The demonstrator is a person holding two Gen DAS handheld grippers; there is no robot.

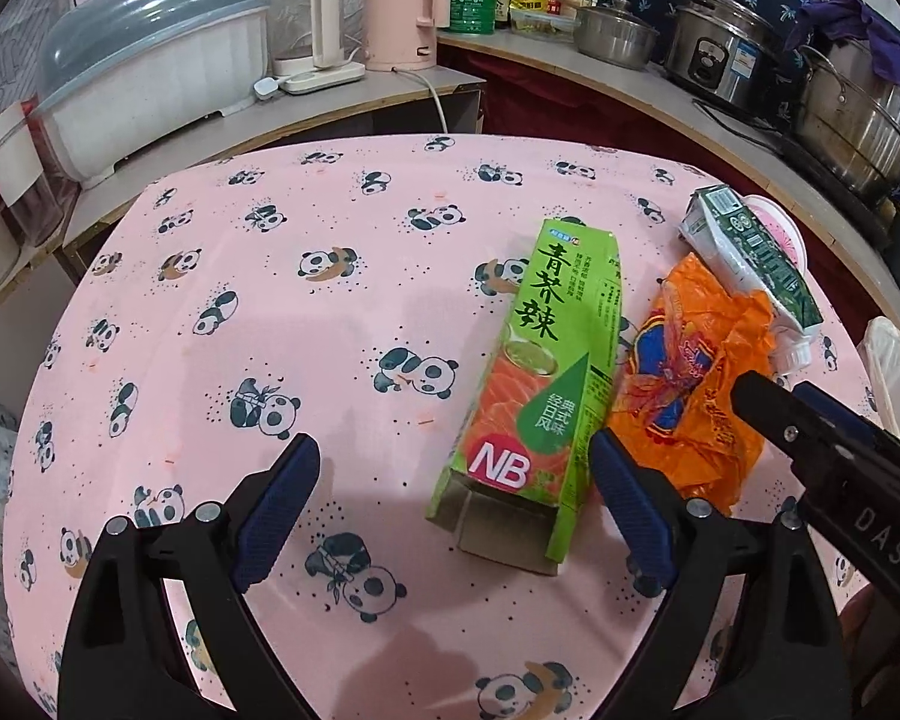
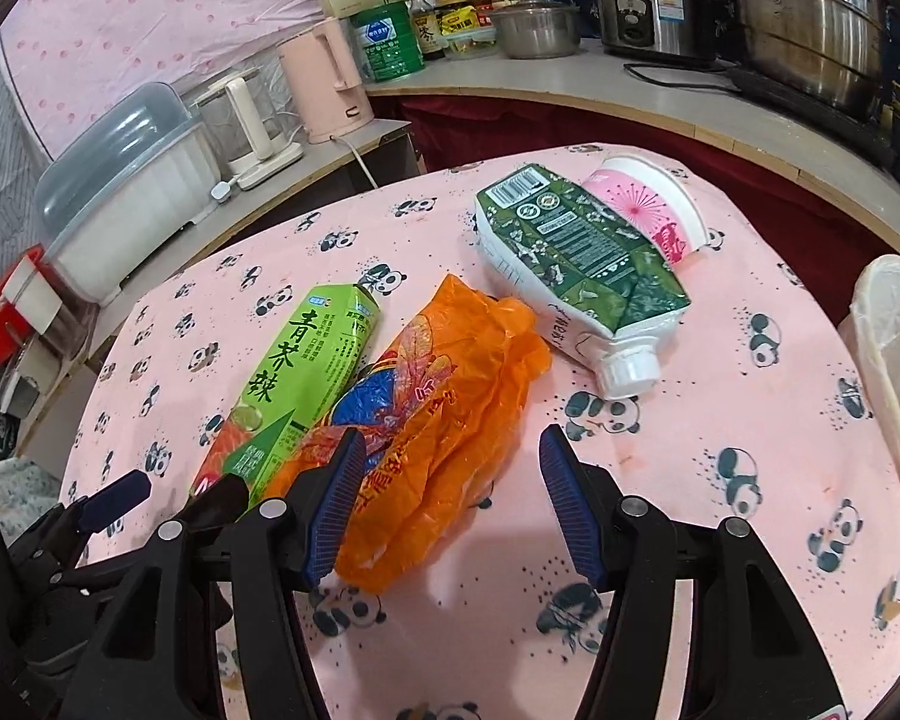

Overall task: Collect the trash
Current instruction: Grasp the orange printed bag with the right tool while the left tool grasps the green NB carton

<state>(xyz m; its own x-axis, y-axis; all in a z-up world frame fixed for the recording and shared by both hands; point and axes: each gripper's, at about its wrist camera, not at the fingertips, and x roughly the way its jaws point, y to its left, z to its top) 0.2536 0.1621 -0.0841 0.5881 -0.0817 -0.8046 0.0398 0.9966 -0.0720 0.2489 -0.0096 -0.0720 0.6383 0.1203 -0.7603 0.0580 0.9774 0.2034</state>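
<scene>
A green wasabi box [image 1: 540,372] lies on the pink panda tablecloth [image 1: 306,324]. Its near end sits between the fingers of my open left gripper [image 1: 450,456], close to the right finger. Beside it is a crumpled orange plastic bag [image 2: 450,396], and my right gripper [image 2: 450,450] stands open around the bag's near half; the left finger is at its edge and the right finger is clear of it. Farther back lie a crushed green-and-white carton [image 2: 576,264] with a white cap and a pink paper bowl [image 2: 648,204] on its side.
A pale bag-lined bin [image 2: 888,360] stands at the table's right edge. Behind the table a counter holds a covered dish rack [image 1: 150,66], two kettles, a green tin, jars, a rice cooker [image 2: 654,6] and steel pots [image 2: 810,18].
</scene>
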